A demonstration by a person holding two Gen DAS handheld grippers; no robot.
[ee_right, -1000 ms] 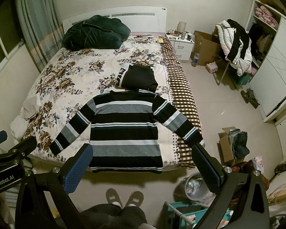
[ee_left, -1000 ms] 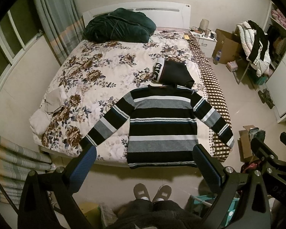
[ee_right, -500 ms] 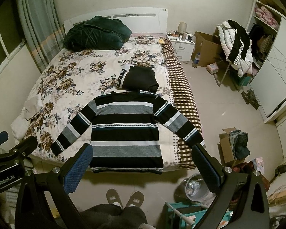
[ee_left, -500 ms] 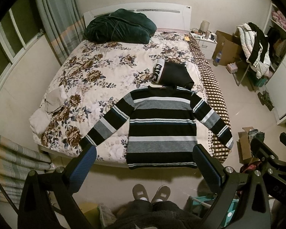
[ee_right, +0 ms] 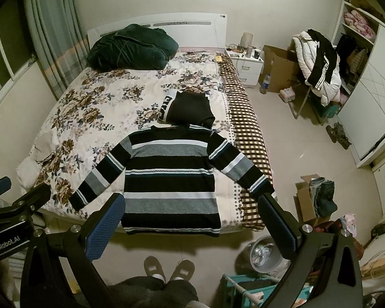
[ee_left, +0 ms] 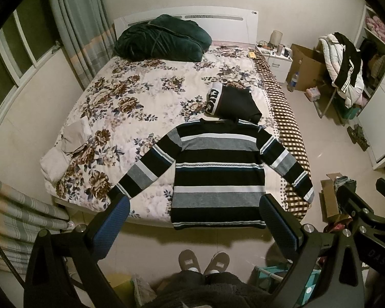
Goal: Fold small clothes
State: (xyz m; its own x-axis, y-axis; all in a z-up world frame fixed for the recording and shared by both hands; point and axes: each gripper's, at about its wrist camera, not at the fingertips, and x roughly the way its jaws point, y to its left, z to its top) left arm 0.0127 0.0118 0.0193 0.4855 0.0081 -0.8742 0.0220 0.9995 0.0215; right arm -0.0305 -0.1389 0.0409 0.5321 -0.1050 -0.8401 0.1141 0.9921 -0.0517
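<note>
Left wrist view: striped sweater [ee_left: 219, 172] lies flat at the bed's [ee_left: 131, 97] foot edge, sleeves splayed so you can fold from where you stand. Folded black garment [ee_left: 234, 102] is parked just behind the collar. Left tool [ee_left: 195, 220] and right tool [ee_right: 190, 220] are both spread wide, empty, hovering short of the hem.

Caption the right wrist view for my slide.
Open right gripper above a striped sweater spread flat on a floral bed.

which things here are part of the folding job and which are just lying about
Job: striped sweater spread flat on the bed; folded black garment behind it; left gripper; right gripper.
Lying about: green blanket; cardboard box; jacket pile; slippers.
</note>
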